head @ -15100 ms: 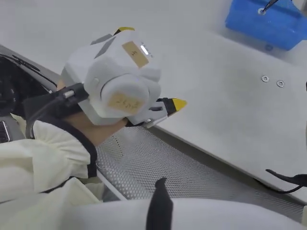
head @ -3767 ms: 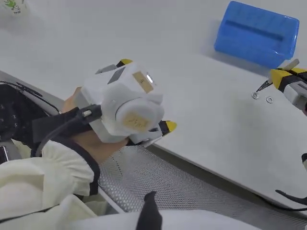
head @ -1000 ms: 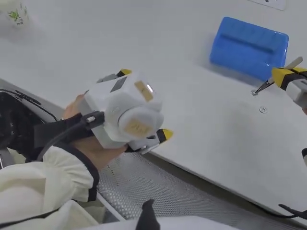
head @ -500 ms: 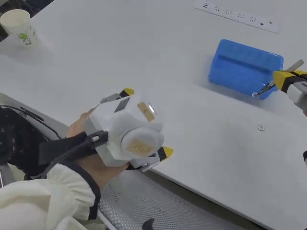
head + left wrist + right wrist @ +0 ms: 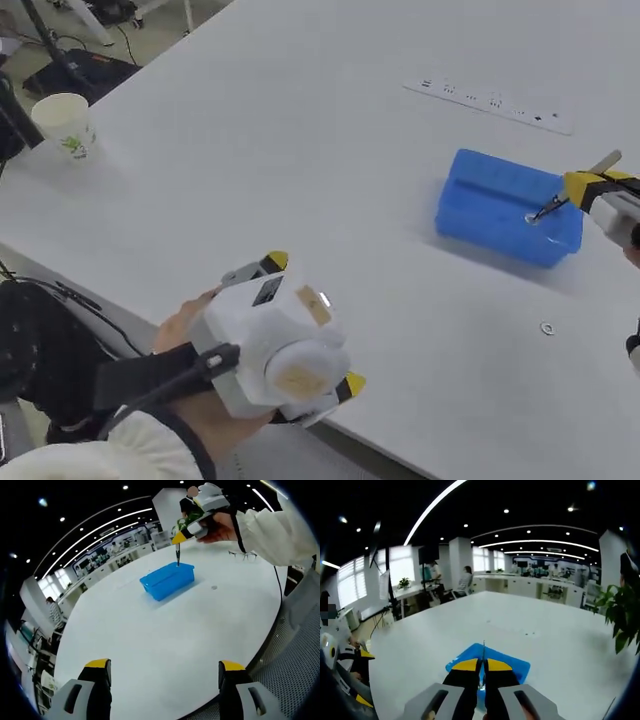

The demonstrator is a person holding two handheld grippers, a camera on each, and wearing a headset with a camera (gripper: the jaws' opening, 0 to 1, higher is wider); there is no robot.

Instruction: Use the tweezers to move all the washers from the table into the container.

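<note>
— Well, one washer [image 5: 547,328] lies on the table [image 5: 300,150], near the blue container [image 5: 490,200].
— And the tweezers [image 5: 548,207]?
— Pinched between the right gripper [image 5: 481,665] jaws, tips over the container. The left gripper [image 5: 165,667] gapes wide by the table edge.

The left gripper [image 5: 312,325] sits low at the near edge of the table [image 5: 300,150], held from behind by the left hand [image 5: 183,328]. Its jaws stand wide apart with nothing between them. The right gripper [image 5: 587,186] is raised toward the right edge, gripped by the right hand [image 5: 220,528] on an outstretched arm in a pale sleeve [image 5: 265,525]. Its jaws are pressed nearly together on the tweezers [image 5: 483,656], which point down.
</note>
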